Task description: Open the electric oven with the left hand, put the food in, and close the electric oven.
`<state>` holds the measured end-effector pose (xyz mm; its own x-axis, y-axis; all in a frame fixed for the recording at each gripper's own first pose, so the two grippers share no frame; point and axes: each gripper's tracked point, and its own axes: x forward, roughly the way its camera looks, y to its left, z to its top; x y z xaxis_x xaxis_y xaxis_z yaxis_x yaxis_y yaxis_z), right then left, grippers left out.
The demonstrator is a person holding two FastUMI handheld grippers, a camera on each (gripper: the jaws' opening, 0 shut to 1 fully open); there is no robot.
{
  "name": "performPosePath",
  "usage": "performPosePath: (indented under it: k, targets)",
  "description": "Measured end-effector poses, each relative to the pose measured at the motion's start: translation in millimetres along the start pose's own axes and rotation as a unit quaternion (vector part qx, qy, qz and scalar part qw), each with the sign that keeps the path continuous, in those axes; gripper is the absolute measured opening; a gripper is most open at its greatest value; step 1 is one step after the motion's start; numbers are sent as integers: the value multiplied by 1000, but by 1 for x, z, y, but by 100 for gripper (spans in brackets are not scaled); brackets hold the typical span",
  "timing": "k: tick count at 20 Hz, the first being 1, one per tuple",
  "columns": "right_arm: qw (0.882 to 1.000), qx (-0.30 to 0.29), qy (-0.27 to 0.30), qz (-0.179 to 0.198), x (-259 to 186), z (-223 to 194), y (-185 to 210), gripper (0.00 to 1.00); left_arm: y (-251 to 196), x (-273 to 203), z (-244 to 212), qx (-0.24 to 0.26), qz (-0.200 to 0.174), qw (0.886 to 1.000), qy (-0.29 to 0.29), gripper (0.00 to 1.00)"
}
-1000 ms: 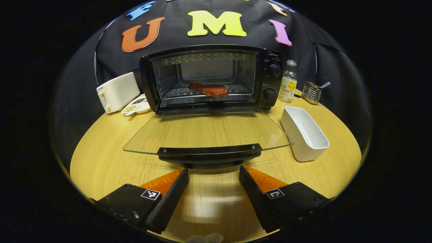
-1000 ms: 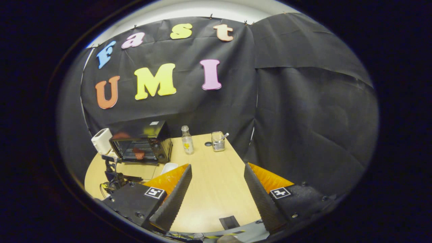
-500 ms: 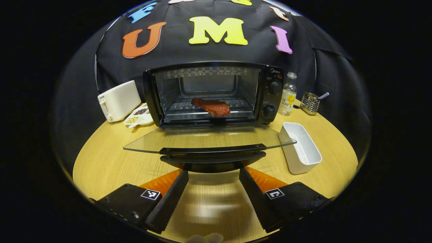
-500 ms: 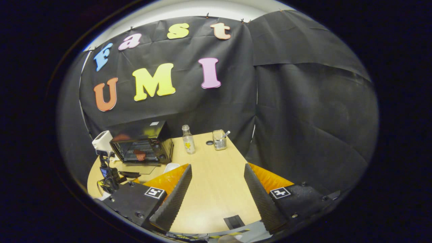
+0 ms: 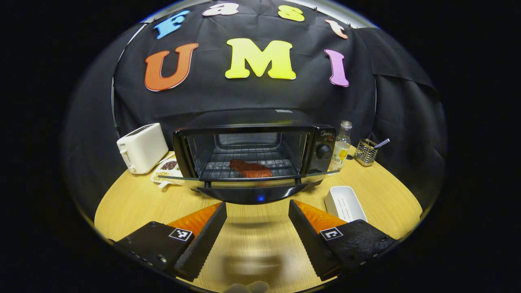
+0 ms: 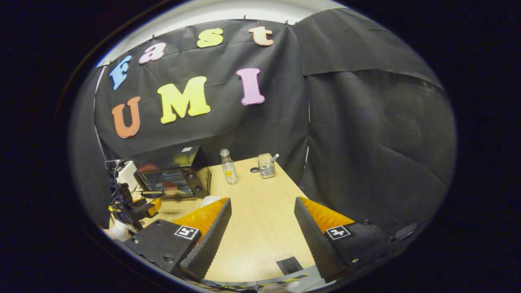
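1. Step in hand, as I read it: closing. The food (image 5: 250, 168) already lay on the wire rack inside the oven (image 5: 254, 152), so only the door was left.
2. The glass door (image 5: 252, 178) stood partly raised, seen nearly edge-on in the left gripper view, with its dark handle (image 5: 255, 193) along the front edge facing the camera.
3. Left hand-held gripper (image 5: 257, 207): fingers apart, nothing between them, tips just below and in front of the handle. Whether they touched the handle, I could not tell.
4. Right hand-held gripper (image 6: 262, 203): fingers apart and empty, held over bare table (image 6: 260, 228), well away from the oven.
5. Next move, my judgement: push up under the handle and swing the door through its arc until it seats against the oven front. Keep the push centred so the door doesn't twist.
6. Nearby: white tray (image 5: 344, 203) just right of the door, toaster (image 5: 142, 148) to the left. Neither sat in the door's swing.
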<state>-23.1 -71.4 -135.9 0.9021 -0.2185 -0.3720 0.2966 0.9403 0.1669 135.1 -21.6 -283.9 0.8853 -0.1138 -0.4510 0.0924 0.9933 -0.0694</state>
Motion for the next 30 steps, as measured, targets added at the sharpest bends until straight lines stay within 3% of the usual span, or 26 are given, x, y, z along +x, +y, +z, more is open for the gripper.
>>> performPosePath:
  k: [9,21,27,30]
  targets:
    - [1000,4,-7,-8,-6,3,-7,99,3,21,41,1,-1,1000,-25,98]
    - [1000,10,-2,-11,-13,-9,-11,99,-10,14,33,7,-13,1000,-17,98]
    - [1000,4,-7,-9,-14,-5,-13,98,-16,-5,39,4,-13,1000,-25,98]
    - [999,-2,-34,-3,-21,15,-13,99,-27,-35,63,-1,-21,999,-50,98]
